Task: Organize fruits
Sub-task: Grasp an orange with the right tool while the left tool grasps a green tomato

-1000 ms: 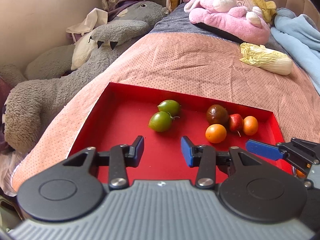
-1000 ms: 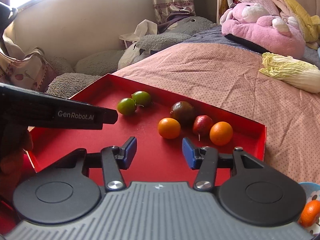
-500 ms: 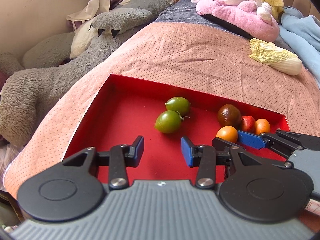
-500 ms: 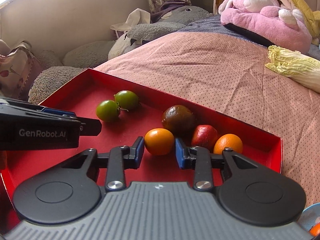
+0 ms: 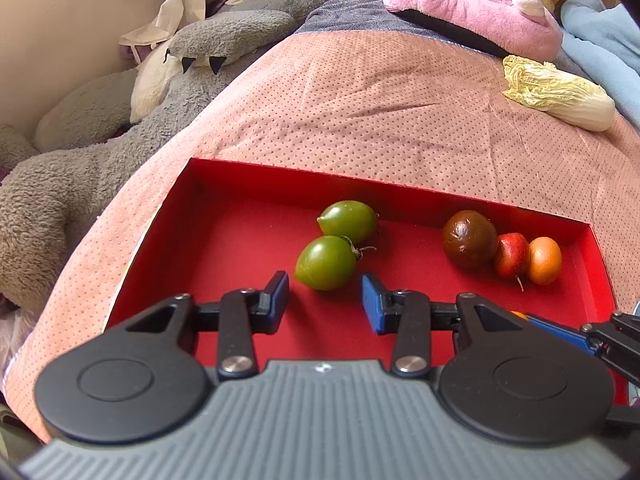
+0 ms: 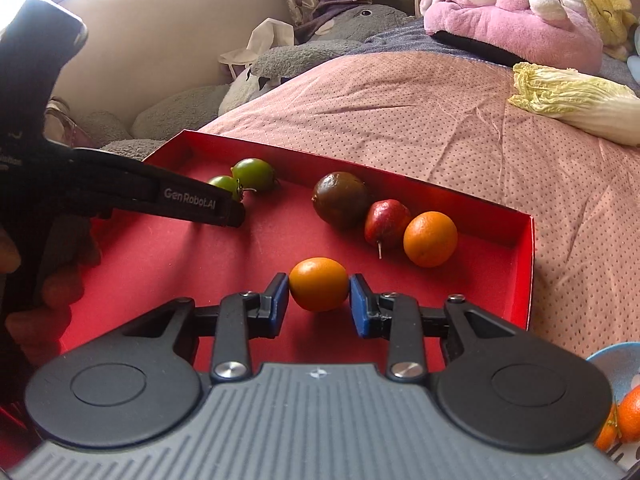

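A red tray [image 5: 248, 240] lies on the pink bedspread. It holds two green tomatoes [image 5: 348, 222], a dark brown fruit [image 5: 470, 239], a small red fruit [image 5: 512, 254] and an orange fruit [image 5: 544, 260]. My right gripper [image 6: 319, 286] is shut on a second orange fruit [image 6: 319, 280] near the tray's front, with both blue pads against its sides. My left gripper [image 5: 325, 288] has its jaws closing. The nearer green tomato [image 5: 326, 263] sits just at its fingertips and neither pad touches it. In the right wrist view the left gripper [image 6: 192, 204] reaches in from the left.
A napa cabbage [image 5: 560, 98] lies on the bedspread beyond the tray. A pink plush [image 5: 480, 4] is at the back and a grey plush [image 5: 80, 160] lies along the left. A blue bowl [image 6: 612, 364] with orange fruits shows at the right wrist view's lower right corner.
My right gripper moved forward around the near orange fruit and closed on it. My left gripper came closer to the green tomatoes, which now sit at its fingertips.
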Demonstrator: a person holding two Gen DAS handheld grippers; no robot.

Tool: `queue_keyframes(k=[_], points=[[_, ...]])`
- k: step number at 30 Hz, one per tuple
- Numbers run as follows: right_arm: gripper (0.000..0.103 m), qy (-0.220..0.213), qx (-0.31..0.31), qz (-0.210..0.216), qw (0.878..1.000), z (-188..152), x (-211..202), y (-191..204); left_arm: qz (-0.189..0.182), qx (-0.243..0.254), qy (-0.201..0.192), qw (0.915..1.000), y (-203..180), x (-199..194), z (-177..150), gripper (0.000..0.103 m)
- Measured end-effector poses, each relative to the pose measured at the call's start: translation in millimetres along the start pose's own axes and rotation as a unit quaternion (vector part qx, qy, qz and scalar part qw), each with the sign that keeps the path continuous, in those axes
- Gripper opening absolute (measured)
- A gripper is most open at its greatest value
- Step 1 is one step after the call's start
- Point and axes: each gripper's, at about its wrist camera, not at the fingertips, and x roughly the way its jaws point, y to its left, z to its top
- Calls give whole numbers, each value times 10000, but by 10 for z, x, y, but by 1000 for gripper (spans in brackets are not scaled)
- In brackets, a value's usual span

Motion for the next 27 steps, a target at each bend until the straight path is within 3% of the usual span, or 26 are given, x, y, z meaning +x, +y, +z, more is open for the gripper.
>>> queue_keyframes(k=[10, 27], points=[[38, -93, -54, -43, 9999, -53, -194, 24, 53, 100, -106, 9999, -73, 12, 2, 35], [38, -204, -76, -141, 9997, -201, -556, 6, 42, -167, -252, 9995, -121, -306, -141, 35]])
